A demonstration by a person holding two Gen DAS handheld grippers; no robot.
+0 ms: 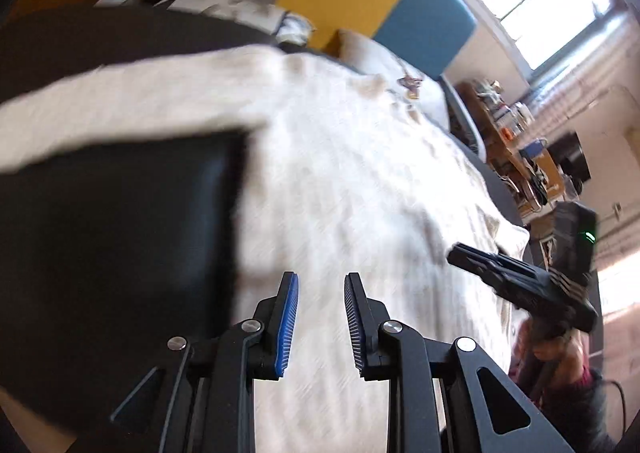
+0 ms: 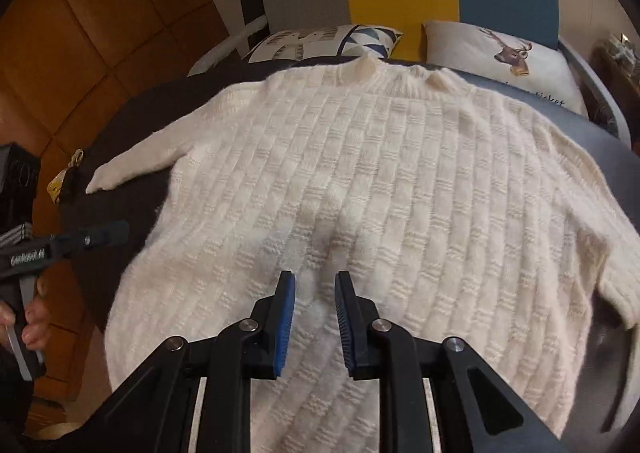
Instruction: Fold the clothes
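A cream knit sweater [image 2: 360,193] lies spread flat across the dark bed [image 2: 132,197], collar toward the pillows [image 2: 516,61]. The left gripper [image 1: 320,285] and right gripper [image 2: 314,285] hover over it, jaws spread, pinching nothing. The deer pillow's writing is partly hidden, ending in "ticket".

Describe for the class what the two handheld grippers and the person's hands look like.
Each gripper, left and right, is black with silver pivot bolts and two fingers faced with ribbed blue pads. The left body carries white lettering, too blurred to read; the right shows a green light. Bare fingers wrap both handles.
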